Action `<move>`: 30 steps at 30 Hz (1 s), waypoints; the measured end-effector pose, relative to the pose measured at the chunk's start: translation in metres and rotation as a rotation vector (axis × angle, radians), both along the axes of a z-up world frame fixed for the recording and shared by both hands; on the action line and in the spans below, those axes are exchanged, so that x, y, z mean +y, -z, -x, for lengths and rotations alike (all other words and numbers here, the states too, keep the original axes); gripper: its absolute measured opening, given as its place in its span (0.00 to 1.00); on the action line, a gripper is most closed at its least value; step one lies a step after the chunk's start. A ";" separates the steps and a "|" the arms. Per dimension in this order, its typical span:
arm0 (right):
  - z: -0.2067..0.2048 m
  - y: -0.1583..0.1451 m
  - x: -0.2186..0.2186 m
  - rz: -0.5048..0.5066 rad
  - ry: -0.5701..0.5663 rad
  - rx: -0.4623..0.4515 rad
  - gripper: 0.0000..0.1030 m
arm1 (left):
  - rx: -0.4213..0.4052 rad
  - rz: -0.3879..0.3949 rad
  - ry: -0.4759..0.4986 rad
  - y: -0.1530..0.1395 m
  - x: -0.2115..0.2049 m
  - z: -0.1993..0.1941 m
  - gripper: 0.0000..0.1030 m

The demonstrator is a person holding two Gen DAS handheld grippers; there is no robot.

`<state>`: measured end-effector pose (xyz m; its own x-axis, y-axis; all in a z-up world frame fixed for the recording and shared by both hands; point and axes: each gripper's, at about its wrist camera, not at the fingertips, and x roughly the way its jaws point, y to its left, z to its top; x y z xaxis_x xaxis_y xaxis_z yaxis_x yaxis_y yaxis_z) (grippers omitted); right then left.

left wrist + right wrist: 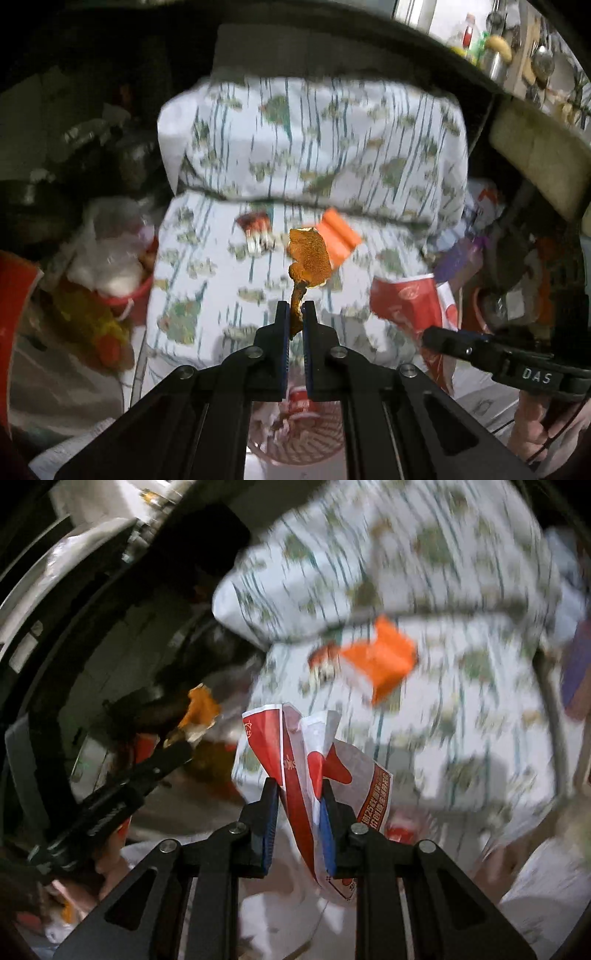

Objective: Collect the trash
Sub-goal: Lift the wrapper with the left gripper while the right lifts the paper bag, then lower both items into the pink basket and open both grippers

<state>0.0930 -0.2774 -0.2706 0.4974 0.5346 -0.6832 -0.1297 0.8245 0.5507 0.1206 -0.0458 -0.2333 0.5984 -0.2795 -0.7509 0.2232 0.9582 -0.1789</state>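
My left gripper is shut on a strip of orange peel that sticks up past its tips. In the right wrist view that same peel shows at the left, beyond the other gripper's black arm. My right gripper is shut on a crumpled red-and-white paper wrapper; in the left wrist view the wrapper hangs at the right. On the patterned seat cushion lie an orange packet and a small red-and-white wrapper. Below my left gripper is a pink wicker basket holding red-and-white trash.
A patterned back cushion stands behind the seat. Plastic bags and a red bucket crowd the left side. A shelf with bottles and jars is at the upper right. A hand grips the right tool at the lower right.
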 end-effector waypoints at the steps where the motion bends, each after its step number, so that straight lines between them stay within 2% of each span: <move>1: -0.002 0.011 0.001 0.001 -0.003 0.033 0.20 | 0.013 -0.011 -0.004 0.007 -0.002 0.000 0.07; 5: -0.010 0.033 0.010 0.050 -0.030 0.082 0.20 | 0.054 -0.031 0.020 0.030 -0.009 0.000 0.07; 11: -0.017 0.055 0.017 0.056 -0.057 0.143 0.20 | 0.156 -0.035 0.055 0.065 -0.014 -0.002 0.07; 13: -0.020 0.063 0.020 0.057 -0.069 0.168 0.20 | 0.175 -0.060 0.067 0.074 -0.017 -0.002 0.07; 18: -0.025 0.075 0.033 0.134 -0.087 0.176 0.21 | 0.203 -0.075 0.085 0.083 -0.022 -0.001 0.07; 25: -0.028 0.078 0.030 0.118 -0.060 0.187 0.27 | 0.219 -0.082 0.070 0.087 -0.016 -0.004 0.08; 27: -0.029 0.077 0.028 0.112 -0.053 0.187 0.35 | 0.226 -0.088 0.067 0.089 -0.015 -0.004 0.18; 29: -0.029 0.077 0.026 0.104 -0.039 0.188 0.47 | 0.227 -0.082 0.057 0.090 -0.011 -0.004 0.35; 30: -0.028 0.077 0.024 0.094 -0.033 0.187 0.48 | 0.221 -0.085 0.049 0.088 -0.009 -0.004 0.40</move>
